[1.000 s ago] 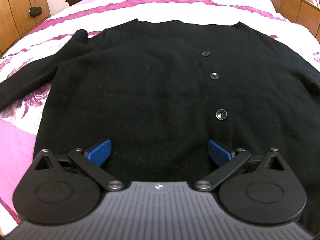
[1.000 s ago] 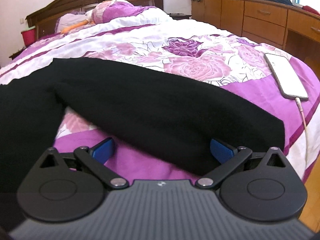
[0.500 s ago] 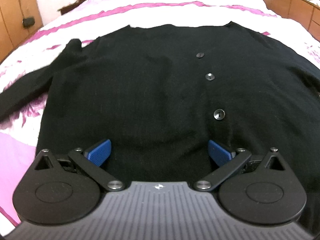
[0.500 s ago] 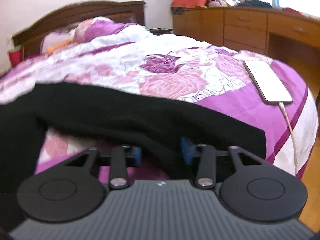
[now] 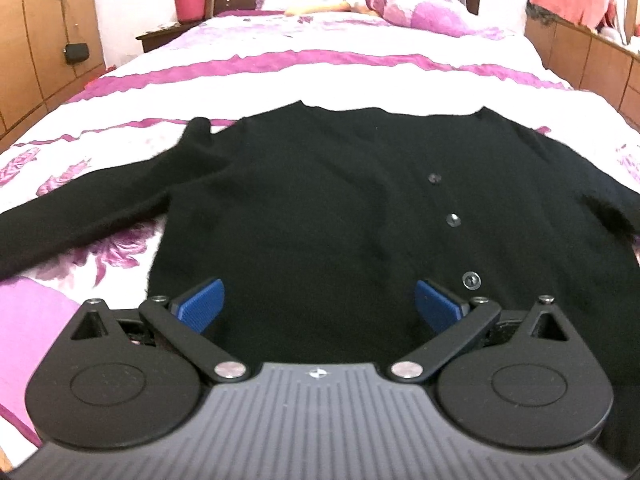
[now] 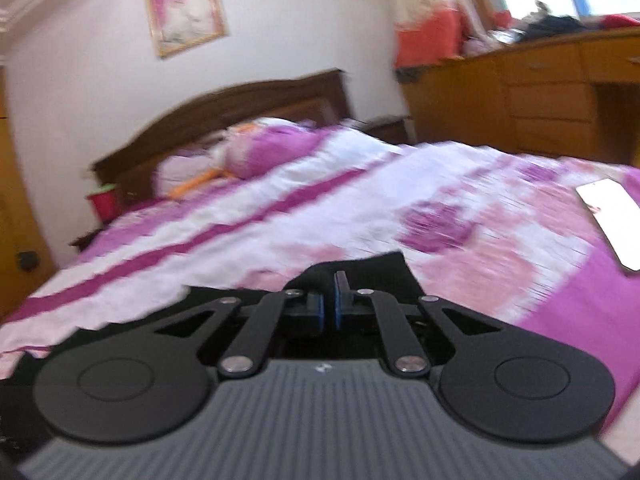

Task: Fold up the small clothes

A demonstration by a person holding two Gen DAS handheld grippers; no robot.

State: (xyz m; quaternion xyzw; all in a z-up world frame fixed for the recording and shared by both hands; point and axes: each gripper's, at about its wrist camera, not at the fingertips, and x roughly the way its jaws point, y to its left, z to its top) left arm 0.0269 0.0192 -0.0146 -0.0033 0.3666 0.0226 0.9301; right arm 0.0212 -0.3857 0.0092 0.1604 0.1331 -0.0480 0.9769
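A black buttoned cardigan [image 5: 340,208] lies flat on the bed, neckline away from me, its left sleeve [image 5: 80,216] stretched out to the left. My left gripper [image 5: 318,304] is open and empty, hovering over the cardigan's hem, blue pads wide apart. In the right wrist view my right gripper [image 6: 329,310] is shut on the black right sleeve [image 6: 360,270] and holds it lifted above the bedspread. The sleeve cloth bunches around the fingertips; the view is motion-blurred.
The bed has a pink and white floral bedspread [image 5: 320,76] with pillows [image 5: 416,12] at the wooden headboard. A phone [image 6: 612,220] lies on the bed's right side. Wooden drawers [image 6: 540,92] stand along the right, a wardrobe [image 5: 36,40] on the left.
My right gripper closed on the right sleeve and lifted it up off the bed, swinging leftward. My left gripper drew back and tilted up, still open.
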